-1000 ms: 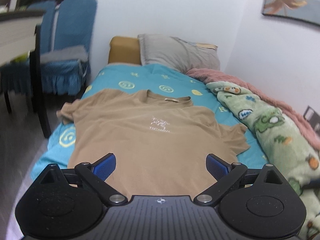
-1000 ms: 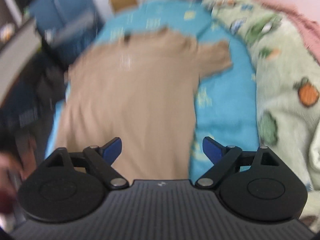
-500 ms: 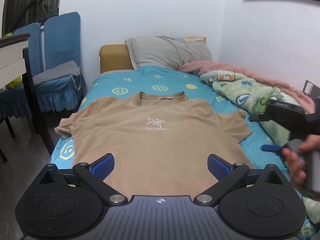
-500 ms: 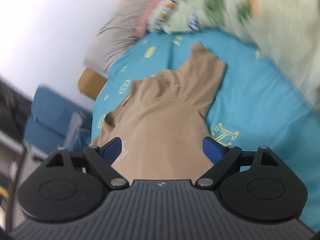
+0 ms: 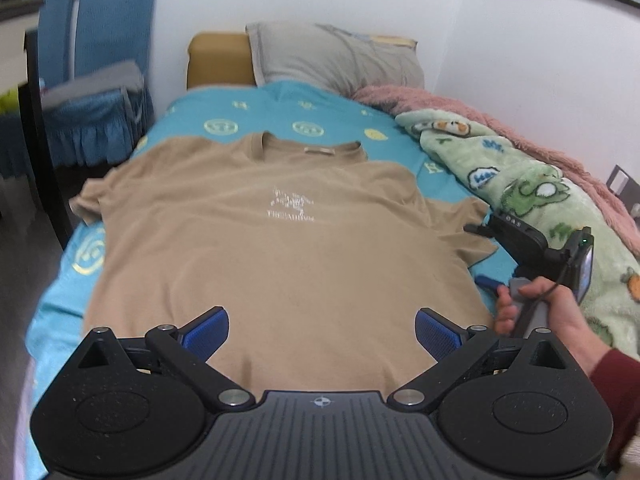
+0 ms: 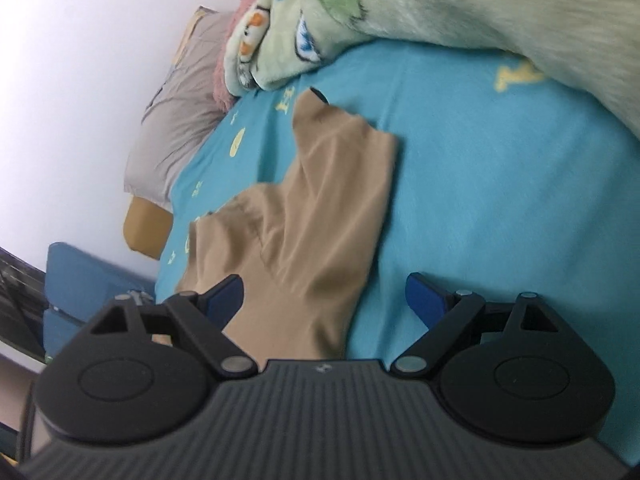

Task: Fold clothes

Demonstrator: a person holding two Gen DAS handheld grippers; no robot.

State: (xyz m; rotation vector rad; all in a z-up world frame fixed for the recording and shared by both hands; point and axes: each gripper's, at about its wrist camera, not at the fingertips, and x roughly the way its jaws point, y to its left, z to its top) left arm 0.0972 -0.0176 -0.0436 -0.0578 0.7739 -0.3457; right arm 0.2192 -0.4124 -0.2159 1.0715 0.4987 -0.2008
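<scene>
Since 1 second ago my right gripper (image 6: 323,294) has rolled hard onto its side and dropped toward the right edge of the bed, so its view now frames the right sleeve (image 6: 340,184) instead of the whole garment, and my right hand (image 5: 548,312) has come into the left wrist view gripping that tool. My left gripper (image 5: 322,330) has eased a little lower over the near hem. Both tools stand wide, blue pads (image 5: 208,330) well apart and nothing between them; I see no pad pressing on cloth. I see the tan short-sleeved cotton T-shirt (image 5: 288,248) lying flat and face up on the teal patterned bedsheet (image 5: 320,100), collar toward the headboard end, its left sleeve hanging over the left edge of the bed and its hem reaching the near edge. A green cartoon-print fleece blanket (image 5: 532,192) is bunched along the right edge, just beside the right sleeve, with a pink fuzzy blanket (image 5: 460,106) behind it and a grey pillow (image 5: 336,58) at the far end.
</scene>
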